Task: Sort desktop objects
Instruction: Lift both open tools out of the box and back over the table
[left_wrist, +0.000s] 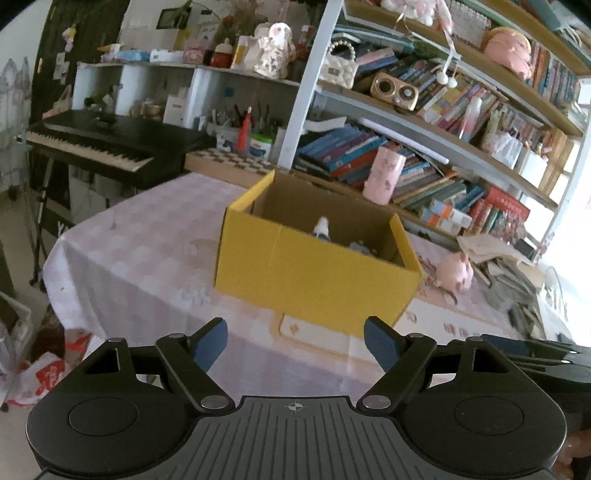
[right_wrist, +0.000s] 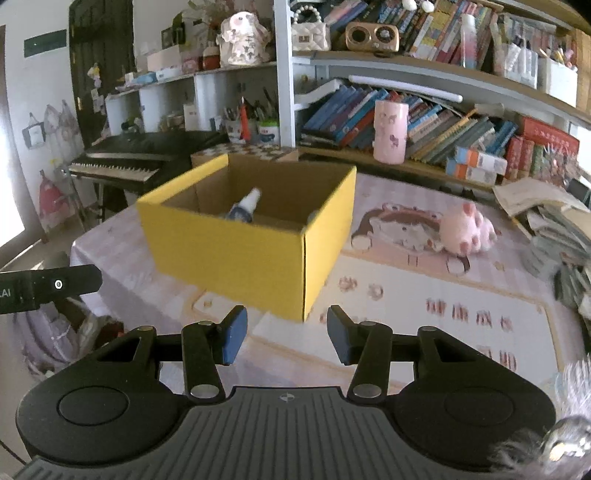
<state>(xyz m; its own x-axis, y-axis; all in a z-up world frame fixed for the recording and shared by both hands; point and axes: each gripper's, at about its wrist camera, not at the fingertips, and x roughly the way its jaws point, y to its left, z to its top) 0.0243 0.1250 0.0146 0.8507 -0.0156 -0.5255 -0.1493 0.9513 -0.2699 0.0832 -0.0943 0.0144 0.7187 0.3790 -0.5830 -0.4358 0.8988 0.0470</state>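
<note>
Both my grippers hang above the near edge of the table, and neither holds or touches anything: my left gripper (left_wrist: 295, 343) has its jaws spread wide, my right gripper (right_wrist: 284, 332) somewhat less wide. The yellow box (right_wrist: 236, 251) stands toward the table's left edge, and a small white bottle (right_wrist: 245, 206) already leans inside it with something grey beside it that I cannot make out. The pink plush paw (right_wrist: 467, 229) lies on the mat right of the box, toward the table's far right edge, near the stacked papers (right_wrist: 554, 236). I judge it the next piece, so my right gripper should reach it, close across its middle, then lift clear of the box wall before releasing.
</note>
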